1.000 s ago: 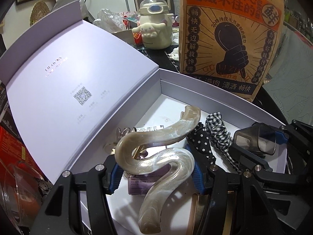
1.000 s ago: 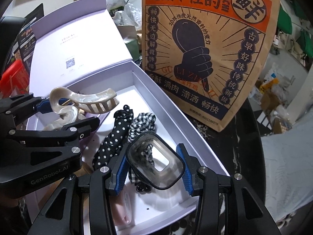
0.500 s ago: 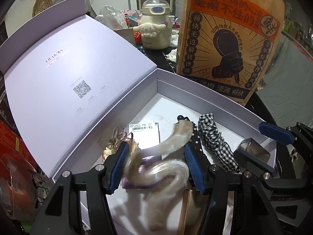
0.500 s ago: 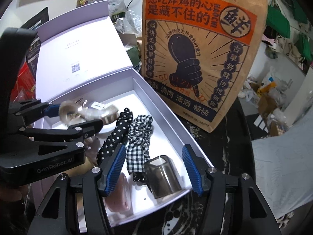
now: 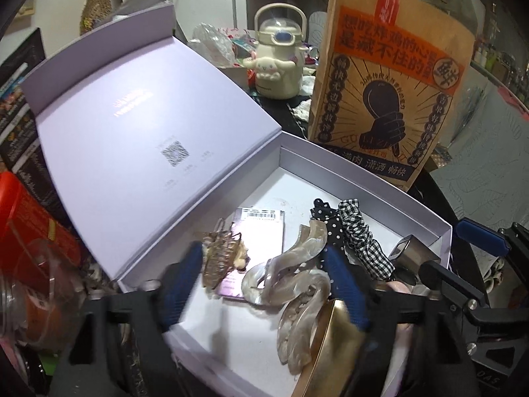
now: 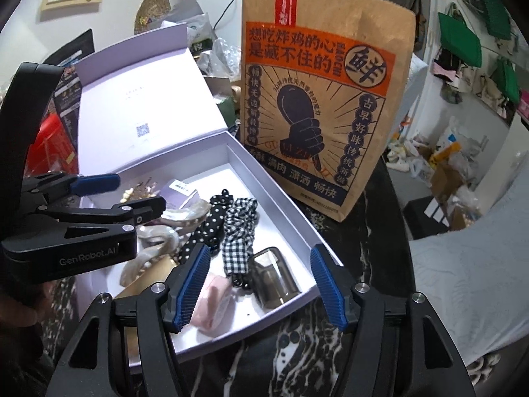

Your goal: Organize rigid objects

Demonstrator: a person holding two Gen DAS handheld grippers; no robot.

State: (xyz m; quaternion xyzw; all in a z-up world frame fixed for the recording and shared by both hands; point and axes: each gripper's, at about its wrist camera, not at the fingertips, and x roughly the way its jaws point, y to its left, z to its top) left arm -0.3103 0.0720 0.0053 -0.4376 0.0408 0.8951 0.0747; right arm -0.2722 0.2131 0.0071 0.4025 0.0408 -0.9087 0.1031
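Pearly hair claw (image 5: 291,284), wavy and rigid, is seen lying flat inside the open lavender box (image 5: 380,185), apparently set there to be stored with other accessories. Just beside the claw, further into the box, a polka-dot scrunchie (image 6: 206,228) and a smoky clear block (image 6: 274,276) rest. The left gripper (image 5: 264,284) is spread wide, the claw lying loose between its fingers. The right gripper (image 6: 261,281) is likewise spread, holding nothing.

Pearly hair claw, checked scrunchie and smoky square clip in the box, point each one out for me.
pearly hair claw (image 5: 291,274), left wrist view, on its curved middle.
checked scrunchie (image 6: 239,228), right wrist view, mid-fabric.
smoky square clip (image 6: 274,278), right wrist view, on its top face.
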